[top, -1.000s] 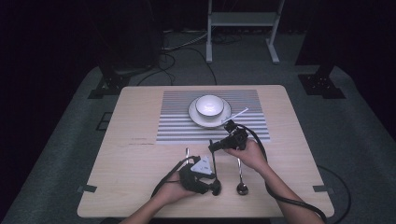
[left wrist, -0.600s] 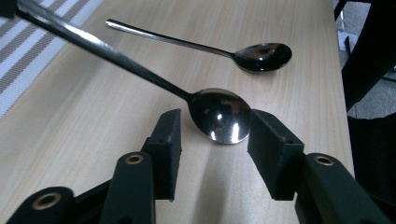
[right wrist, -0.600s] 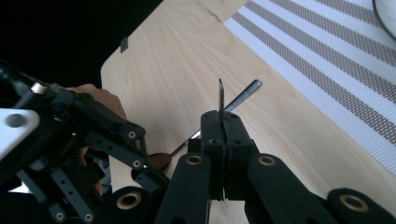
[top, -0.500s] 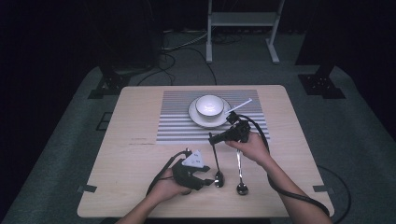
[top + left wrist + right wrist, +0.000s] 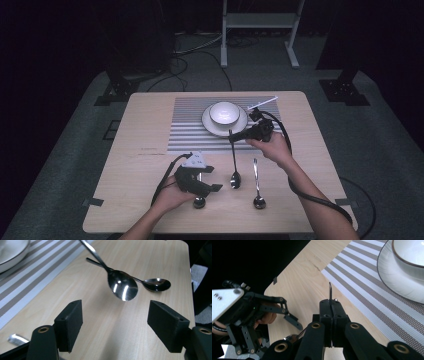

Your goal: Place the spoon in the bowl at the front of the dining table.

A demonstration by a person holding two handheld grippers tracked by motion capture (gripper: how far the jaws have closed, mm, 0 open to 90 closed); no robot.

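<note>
My right gripper [image 5: 234, 137] [image 5: 331, 303] is shut on the handle tip of a steel spoon [image 5: 234, 167] [image 5: 122, 287], which hangs bowl-down just over the wood. My left gripper [image 5: 212, 179] [image 5: 115, 312] stands to the left of that spoon's bowl. Its jaws have just been opening and nothing is between them. A second spoon [image 5: 257, 190] [image 5: 156, 284] lies flat to the right. A third spoon's bowl [image 5: 199, 202] shows under my left hand. A white bowl [image 5: 224, 112] sits on a plate [image 5: 210, 127] [image 5: 387, 270] on the striped mat [image 5: 187, 125].
The wooden table [image 5: 145, 120] has bare wood at the left and along the front edge. A white stick [image 5: 262, 103] lies at the mat's far right corner. Cables trail from both grippers. Dark floor and stands surround the table.
My right gripper has risen and moved toward the plate with the spoon. My left gripper's jaws have opened, and it has drawn back to the left.
</note>
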